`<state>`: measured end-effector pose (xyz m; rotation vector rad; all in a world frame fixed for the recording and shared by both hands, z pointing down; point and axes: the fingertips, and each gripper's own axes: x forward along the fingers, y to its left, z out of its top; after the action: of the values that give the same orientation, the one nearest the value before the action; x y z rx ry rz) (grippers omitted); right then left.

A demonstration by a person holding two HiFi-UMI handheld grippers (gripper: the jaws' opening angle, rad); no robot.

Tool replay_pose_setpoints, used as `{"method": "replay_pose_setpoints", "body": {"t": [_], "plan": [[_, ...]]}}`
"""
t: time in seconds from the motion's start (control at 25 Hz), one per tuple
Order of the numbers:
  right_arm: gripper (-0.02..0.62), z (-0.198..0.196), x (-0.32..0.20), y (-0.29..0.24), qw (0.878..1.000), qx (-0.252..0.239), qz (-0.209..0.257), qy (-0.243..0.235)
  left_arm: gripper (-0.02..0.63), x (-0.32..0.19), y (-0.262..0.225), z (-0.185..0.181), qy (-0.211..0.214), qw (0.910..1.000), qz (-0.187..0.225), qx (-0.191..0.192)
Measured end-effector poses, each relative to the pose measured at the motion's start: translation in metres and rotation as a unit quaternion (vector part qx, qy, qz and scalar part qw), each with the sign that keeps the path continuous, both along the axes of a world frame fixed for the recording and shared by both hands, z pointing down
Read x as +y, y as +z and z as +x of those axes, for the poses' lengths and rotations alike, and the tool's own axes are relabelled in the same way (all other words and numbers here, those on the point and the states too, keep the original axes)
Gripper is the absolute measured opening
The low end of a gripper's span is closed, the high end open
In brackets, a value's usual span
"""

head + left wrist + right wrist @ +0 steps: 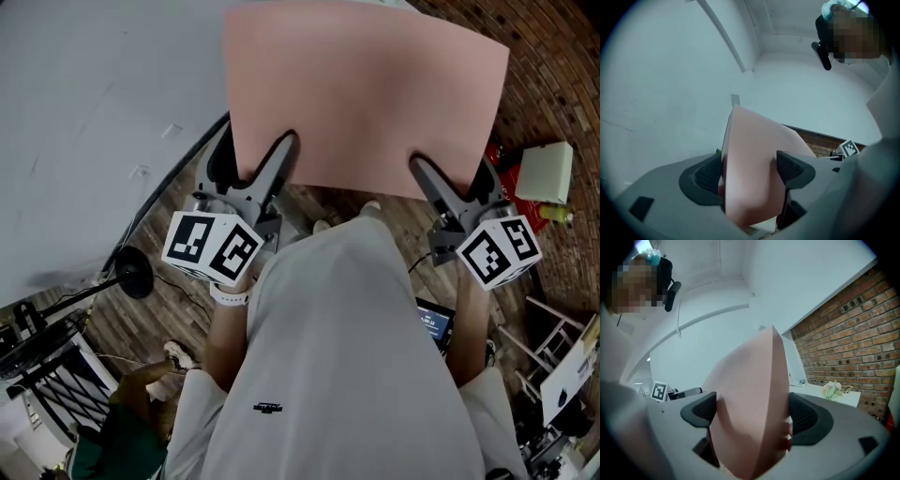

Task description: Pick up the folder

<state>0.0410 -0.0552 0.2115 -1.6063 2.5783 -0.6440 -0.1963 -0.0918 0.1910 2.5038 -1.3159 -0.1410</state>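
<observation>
At its lower edge, the pink folder [366, 94] is clenched by left claw [274, 164] and right claw [427, 173].

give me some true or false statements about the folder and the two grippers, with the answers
1. The pink folder is held by both grippers at once. True.
2. The left gripper is open with nothing between its jaws. False: it is shut on the folder.
3. The right gripper is clamped on the folder. True.
4. The folder is lying flat and untouched. False: it is held up in the air between the two grippers.
5. Both grippers grip the folder's far edge. False: in the head view they hold the near edge, one towards each corner.
</observation>
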Motion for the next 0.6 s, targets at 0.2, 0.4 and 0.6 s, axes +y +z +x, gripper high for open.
{"method": "replay_pose_setpoints", "body": {"t": [0.2,0.4,0.6], "plan": [[0.488,-0.0039,0.0015,0.001,1.0,-0.004,-0.006,0.005,0.374,-0.0011,-0.0008,-0.003,0.004,1.0,-0.002,-0.005],[0.486,-0.0038,0.0064,-0.0019,1.0,-0.001,0.005,0.013,0.374,-0.0006,-0.0025,-0.0026,0.01,0.9999,0.0,-0.003],[0.486,-0.0046,0.0071,0.0037,1.0,-0.004,-0.001,0.02,0.374,-0.0024,0.0026,-0.0032,0.014,0.9999,-0.005,-0.005]]}}
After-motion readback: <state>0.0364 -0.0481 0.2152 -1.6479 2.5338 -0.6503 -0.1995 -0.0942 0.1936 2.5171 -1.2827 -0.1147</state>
